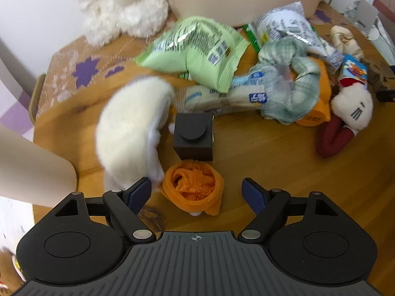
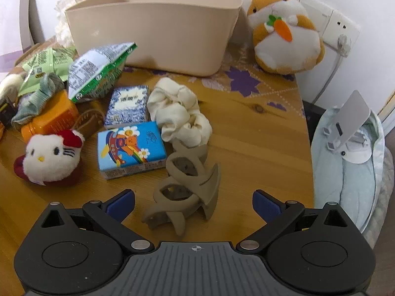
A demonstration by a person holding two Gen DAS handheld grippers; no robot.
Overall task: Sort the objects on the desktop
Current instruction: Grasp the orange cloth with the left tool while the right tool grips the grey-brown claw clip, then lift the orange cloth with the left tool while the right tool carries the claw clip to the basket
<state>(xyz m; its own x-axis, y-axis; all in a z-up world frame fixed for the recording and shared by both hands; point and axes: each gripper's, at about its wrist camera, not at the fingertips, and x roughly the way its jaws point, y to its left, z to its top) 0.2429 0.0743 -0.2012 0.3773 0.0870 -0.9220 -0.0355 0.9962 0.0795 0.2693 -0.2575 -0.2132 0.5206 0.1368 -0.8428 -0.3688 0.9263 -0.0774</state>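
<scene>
My left gripper [image 1: 196,193] is open, its jaws either side of an orange rolled cloth [image 1: 193,187] on the wooden table [image 1: 271,162]. A white fluffy toy [image 1: 130,133] lies just left of it, a black box [image 1: 193,137] behind it. My right gripper [image 2: 193,203] is open around a taupe hair claw clip [image 2: 187,187]. Beyond it lie a cream scrunchie [image 2: 179,116], a blue cartoon tissue pack [image 2: 130,149], a blue-white tissue pack [image 2: 127,104] and a Hello Kitty plush [image 2: 50,157]. A beige bin [image 2: 153,27] stands at the back.
Green snack bags [image 1: 195,46], a grey-green scrunchie [image 1: 288,86] and an orange bottle [image 2: 49,117] are piled mid-table. A hamster plush [image 2: 286,32] sits by wall sockets [image 2: 338,27]. The table's right edge drops to a pale cushion [image 2: 350,167]. Another beige container [image 1: 32,170] stands at left.
</scene>
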